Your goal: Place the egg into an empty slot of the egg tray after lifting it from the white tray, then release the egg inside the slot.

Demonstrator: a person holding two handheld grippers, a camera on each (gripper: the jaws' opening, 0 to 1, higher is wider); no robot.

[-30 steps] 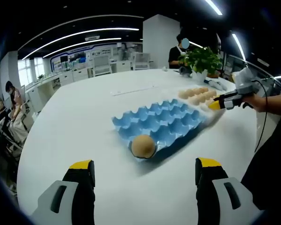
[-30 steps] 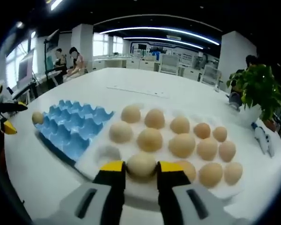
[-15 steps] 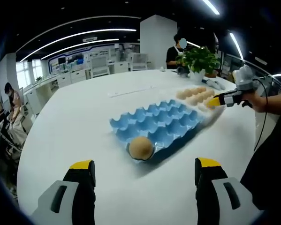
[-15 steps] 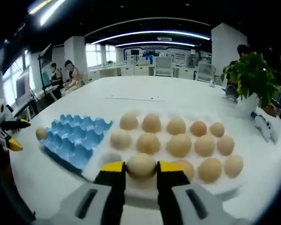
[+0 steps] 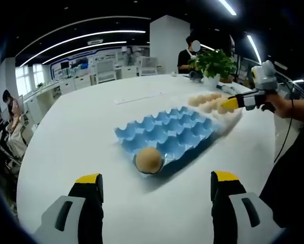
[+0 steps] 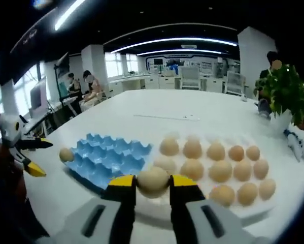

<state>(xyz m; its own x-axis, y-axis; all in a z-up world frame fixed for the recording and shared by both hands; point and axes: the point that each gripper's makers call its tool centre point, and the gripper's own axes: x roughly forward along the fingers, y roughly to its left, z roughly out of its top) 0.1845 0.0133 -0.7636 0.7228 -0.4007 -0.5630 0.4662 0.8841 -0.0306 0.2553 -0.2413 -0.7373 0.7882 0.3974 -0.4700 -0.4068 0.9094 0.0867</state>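
Observation:
In the right gripper view my right gripper is shut on a tan egg, held up above the white tray, which carries several eggs. The blue egg tray lies to the left with one egg in its far-left corner slot. In the left gripper view my left gripper is open with nothing between its jaws, low over the table in front of the blue egg tray and its one egg. The right gripper shows at the far right, above the white tray.
A potted plant stands beyond the white tray, with small objects near it. A strip lies mid-table. People sit at desks in the background; a person stands behind the plant. The left gripper shows at the left.
My right gripper has risen with the egg, so the white tray now lies lower and further off. The left gripper has stayed nearly still.

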